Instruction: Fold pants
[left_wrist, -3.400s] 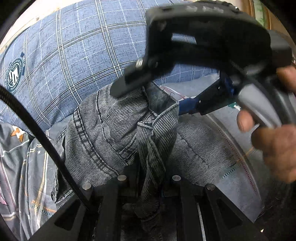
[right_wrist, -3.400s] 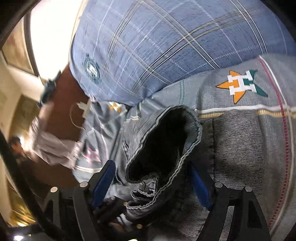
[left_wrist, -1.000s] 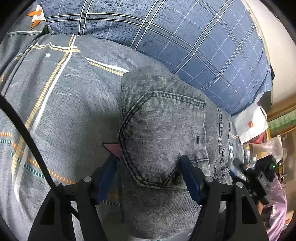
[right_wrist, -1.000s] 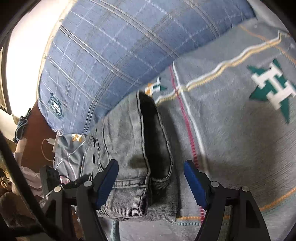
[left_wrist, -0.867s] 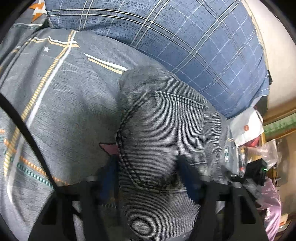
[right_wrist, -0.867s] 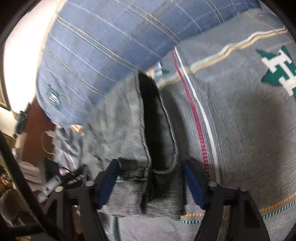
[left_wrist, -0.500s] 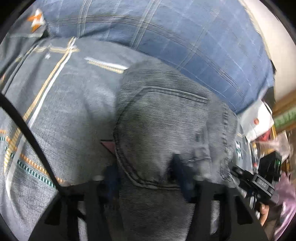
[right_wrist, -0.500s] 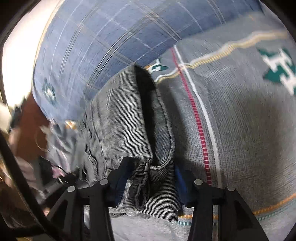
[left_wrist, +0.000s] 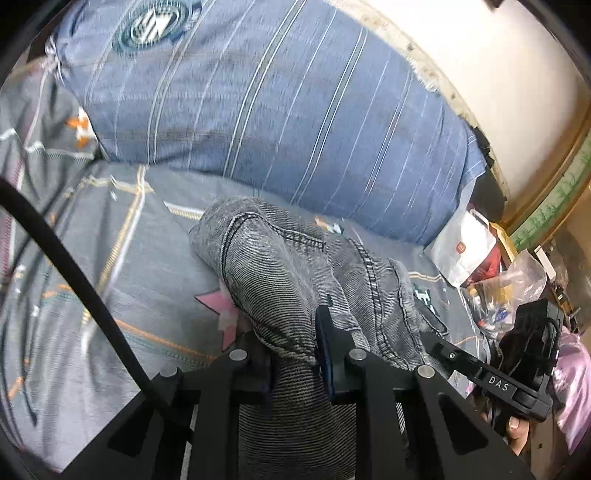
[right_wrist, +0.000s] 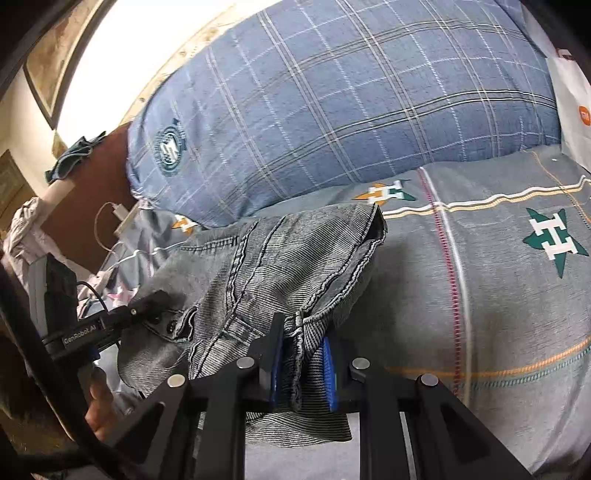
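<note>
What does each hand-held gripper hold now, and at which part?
Both hold the grey jeans. The left hand-held gripper pinches a bunched fold beside the back pocket; the right hand-held gripper pinches a seamed edge.

The pants (right_wrist: 295, 258) are faded grey denim with darker stitched seams, the pillow (right_wrist: 351, 103) is blue with a white-and-tan check, and the bedsheet (right_wrist: 498, 314) is grey with striped lines and green-and-orange stars.

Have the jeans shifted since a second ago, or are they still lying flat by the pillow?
Yes. The jeans, now clamped in the right gripper, have lifted up off the bedsheet and bunched, their open cuff nearer the blue pillow.
</note>
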